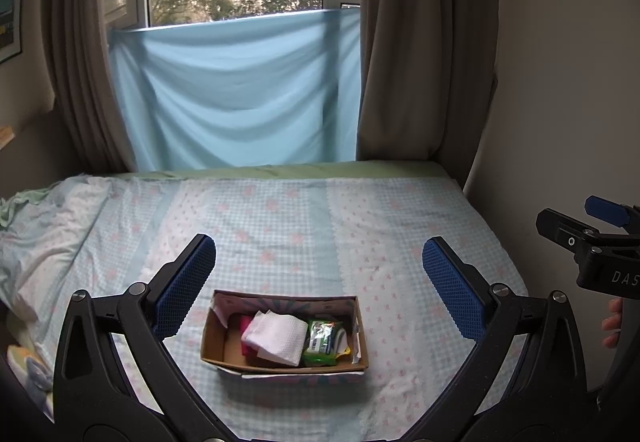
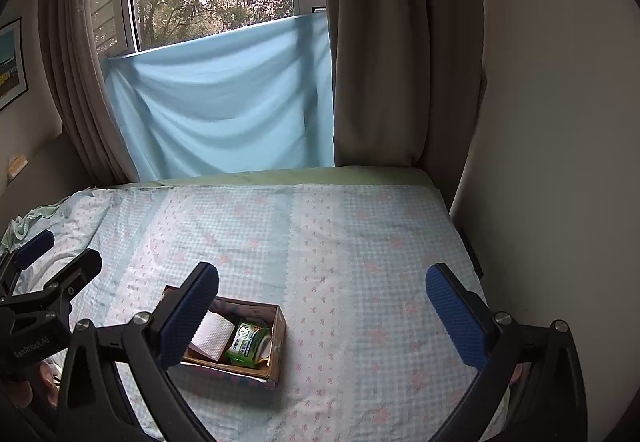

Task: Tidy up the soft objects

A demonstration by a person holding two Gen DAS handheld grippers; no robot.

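An open cardboard box [image 1: 360, 338] sits on the bed near the front. Inside lie a white folded cloth [image 1: 276, 334] over something pink [image 1: 246, 322], and a green wipes pack [image 1: 322, 342]. My left gripper [image 1: 320, 286] is open and empty, held above and just before the box. My right gripper [image 2: 322, 314] is open and empty, to the right of the box [image 2: 278, 346]; its left finger hides part of the box. The cloth [image 2: 212, 336] and green pack [image 2: 246, 344] show in the right wrist view too.
The bed [image 1: 320, 210] has a blue checked sheet with pink flowers. A crumpled blanket [image 1: 44, 226] lies at the left. A wall [image 1: 560, 102] runs along the right. Curtains [image 1: 420, 62] and a blue cloth [image 1: 240, 94] hang behind the bed.
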